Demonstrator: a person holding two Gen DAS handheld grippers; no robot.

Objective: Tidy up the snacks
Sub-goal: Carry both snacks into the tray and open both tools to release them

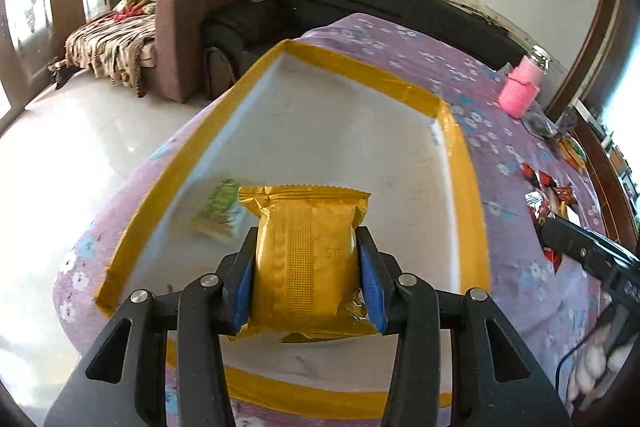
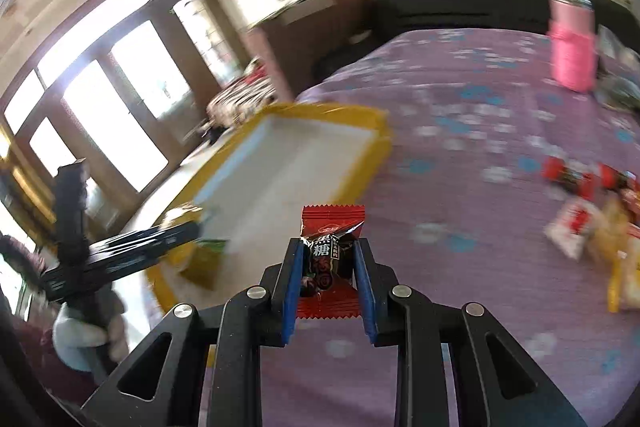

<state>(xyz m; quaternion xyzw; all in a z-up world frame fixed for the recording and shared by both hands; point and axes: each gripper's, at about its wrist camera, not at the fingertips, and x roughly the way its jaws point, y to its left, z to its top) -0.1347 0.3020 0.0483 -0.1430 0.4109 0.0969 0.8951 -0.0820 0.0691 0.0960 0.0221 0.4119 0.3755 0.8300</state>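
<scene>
Gold packet (image 1: 308,259) above yellow-rimmed tray (image 1: 466,163); red candy (image 2: 328,259) above purple cloth.

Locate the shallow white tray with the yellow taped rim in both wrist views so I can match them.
Left wrist view: the white tray with the yellow taped rim fills the centre, behind the gold foil snack packet in the left gripper.
Right wrist view: the tray sits left of centre, blurred.
Shared landmark: the pink bottle on the purple cloth.
</scene>
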